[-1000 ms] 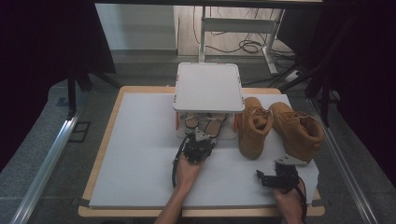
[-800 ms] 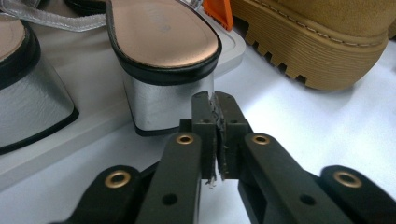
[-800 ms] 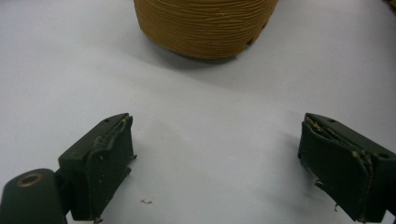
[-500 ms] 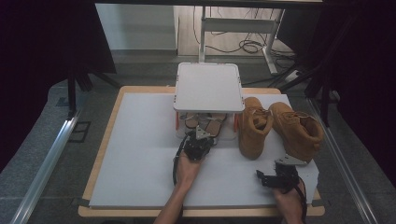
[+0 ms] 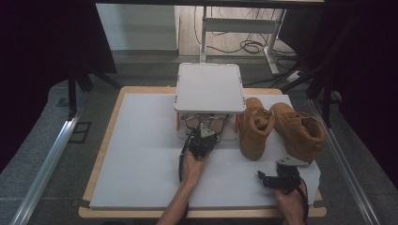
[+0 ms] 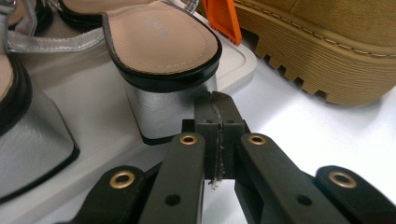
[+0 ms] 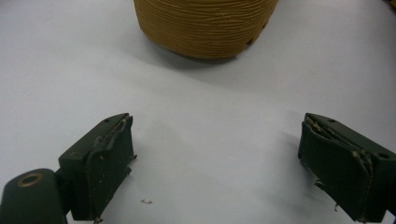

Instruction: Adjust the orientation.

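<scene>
The work looks to be at an early stage. Two tan boots (image 5: 280,129) stand on the desk (image 5: 141,154) right of centre in the high view, not held by anything, and a pair of silver block-heeled sandals (image 5: 206,124) sits on the lower tier of a small white rack (image 5: 209,87) at the middle of the frame. The left gripper (image 5: 202,140) is at the rack's front edge; in the left gripper view its jaws are clenched together, empty, their tips just at the silver heel (image 6: 161,109) of the nearer sandal (image 6: 161,42), with a boot sole (image 6: 322,60) at upper right. So no shoe is gripped yet, and any lifting or moving is left to do. The right gripper (image 5: 281,178) rests low at the lower right, jaws released wide over bare white surface, a boot (image 7: 205,23) ahead of them.

The desk is a white sheet on a wooden board. Beyond it, at the top of the frame, lie a grey floor, cables (image 5: 248,47) and a metal stand (image 5: 234,23); dark curtains (image 5: 47,42) hang at both sides.
</scene>
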`<action>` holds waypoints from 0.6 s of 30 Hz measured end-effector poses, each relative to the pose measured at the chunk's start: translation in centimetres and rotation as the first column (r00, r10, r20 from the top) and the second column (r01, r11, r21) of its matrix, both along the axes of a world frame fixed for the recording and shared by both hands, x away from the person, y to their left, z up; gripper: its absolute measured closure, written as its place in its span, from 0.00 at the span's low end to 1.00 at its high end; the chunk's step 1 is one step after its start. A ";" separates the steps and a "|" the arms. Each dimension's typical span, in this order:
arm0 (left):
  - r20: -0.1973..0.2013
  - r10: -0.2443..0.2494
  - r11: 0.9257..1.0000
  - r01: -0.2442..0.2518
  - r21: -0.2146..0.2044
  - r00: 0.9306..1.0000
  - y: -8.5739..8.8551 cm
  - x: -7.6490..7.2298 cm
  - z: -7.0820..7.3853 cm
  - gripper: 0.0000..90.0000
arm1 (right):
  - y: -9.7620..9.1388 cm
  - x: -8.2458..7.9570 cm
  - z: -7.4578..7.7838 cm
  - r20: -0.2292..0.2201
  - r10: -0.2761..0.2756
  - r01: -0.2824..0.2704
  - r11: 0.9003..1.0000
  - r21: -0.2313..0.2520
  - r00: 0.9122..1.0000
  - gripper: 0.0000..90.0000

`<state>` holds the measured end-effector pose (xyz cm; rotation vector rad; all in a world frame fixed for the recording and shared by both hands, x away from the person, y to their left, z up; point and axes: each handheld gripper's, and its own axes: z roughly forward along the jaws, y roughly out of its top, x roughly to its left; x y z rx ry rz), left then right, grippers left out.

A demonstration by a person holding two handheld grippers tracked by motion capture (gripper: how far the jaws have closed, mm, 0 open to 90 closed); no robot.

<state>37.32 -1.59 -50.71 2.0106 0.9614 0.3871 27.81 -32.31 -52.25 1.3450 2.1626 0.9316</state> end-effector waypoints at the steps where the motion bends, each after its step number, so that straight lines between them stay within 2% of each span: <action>1: 0.006 -0.002 1.000 0.002 0.005 1.000 -0.1 0.1 0.0 1.00 | 0.0 0.0 0.0 0.000 0.000 0.000 1.000 0.000 1.000 0.12; 9: -0.003 -0.006 1.000 0.006 0.004 1.000 -0.5 1.2 0.0 1.00 | 0.0 0.0 0.0 0.000 0.001 -0.001 1.000 0.000 1.000 0.12; 13: 0.007 -0.022 1.000 0.022 -0.005 1.000 -0.7 1.8 -0.2 1.00 | 0.0 0.0 0.0 0.000 0.001 -0.001 1.000 0.000 1.000 0.12; 18: 0.008 -0.025 1.000 0.025 0.005 1.000 -0.7 2.3 -0.2 1.00 | 0.0 0.0 0.0 0.000 0.002 -0.002 1.000 0.001 1.000 0.12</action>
